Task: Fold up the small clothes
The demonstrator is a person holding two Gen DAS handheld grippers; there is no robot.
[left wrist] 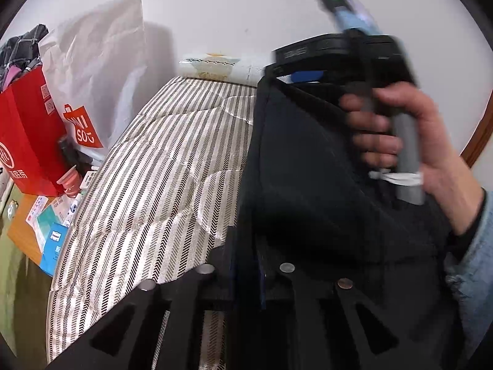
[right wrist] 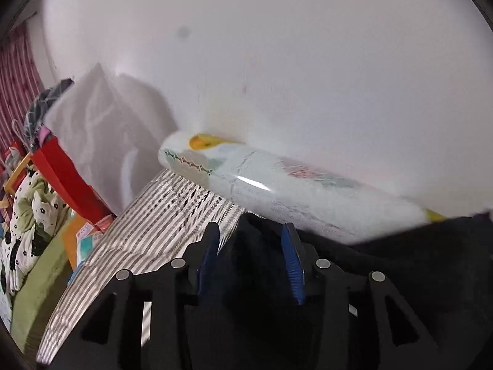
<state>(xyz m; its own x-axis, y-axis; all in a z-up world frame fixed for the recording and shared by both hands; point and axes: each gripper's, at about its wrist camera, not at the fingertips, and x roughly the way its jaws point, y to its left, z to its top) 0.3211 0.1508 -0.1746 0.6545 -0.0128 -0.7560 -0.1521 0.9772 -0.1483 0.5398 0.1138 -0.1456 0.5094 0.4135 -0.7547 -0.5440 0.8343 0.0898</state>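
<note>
Dark knit garment [left wrist: 308,166] draped, soft folds, over striped woven mattress [left wrist: 148,185].

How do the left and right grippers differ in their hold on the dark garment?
The left gripper has its jaws nearly together, pinching the dark garment; the right gripper has its jaws well apart, with cloth lying loosely between. Fabric nearly buries the left gripper's tip; the right gripper's blue pads show plainly. Both have the garment between their jaws.
</note>
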